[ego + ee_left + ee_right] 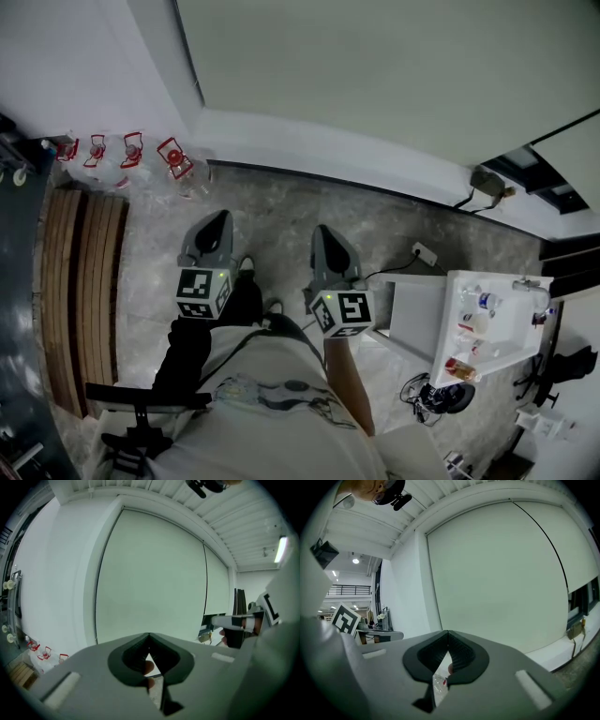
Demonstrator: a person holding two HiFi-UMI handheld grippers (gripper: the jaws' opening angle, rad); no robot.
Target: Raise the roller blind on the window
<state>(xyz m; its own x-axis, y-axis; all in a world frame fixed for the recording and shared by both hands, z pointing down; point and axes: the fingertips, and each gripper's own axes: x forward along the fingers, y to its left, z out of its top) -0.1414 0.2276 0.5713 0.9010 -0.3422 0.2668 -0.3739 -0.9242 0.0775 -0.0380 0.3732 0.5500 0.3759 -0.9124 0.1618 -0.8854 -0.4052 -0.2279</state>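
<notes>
Nothing of the raising is done yet, as far as you can see. The pale grey-green fabric roller blind (375, 75) hangs all the way down, its bottom edge at the white window ledge (328, 152), which lies ahead of and below both sets of tongs. The whole lift is still yours to do, and it starts with finding the pull. No view lets me pick out a chain or cord; a thin dark line runs down the blind's edge, up and to the left of your left tongs (217, 219), but I cannot tell whether it is frame or cord.

Your left tongs (149, 635) are shut tight on nothing, tips meeting. Your right tongs (323, 232) are the same: closed and empty in their own view (447, 632). Both point nearly level at the window, well apart from it.

The blind (150, 583) fills the space straight ahead of both tips as a flat upright sheet facing you. Its roller line runs crosswise at the top, from beyond the left tongs to beyond the right, and the fabric (497, 573) drops straight down from there. Right of your right tongs, a neighbouring blind (586, 550) stops higher, leaving dark glass (581, 603) bare below it.
</notes>
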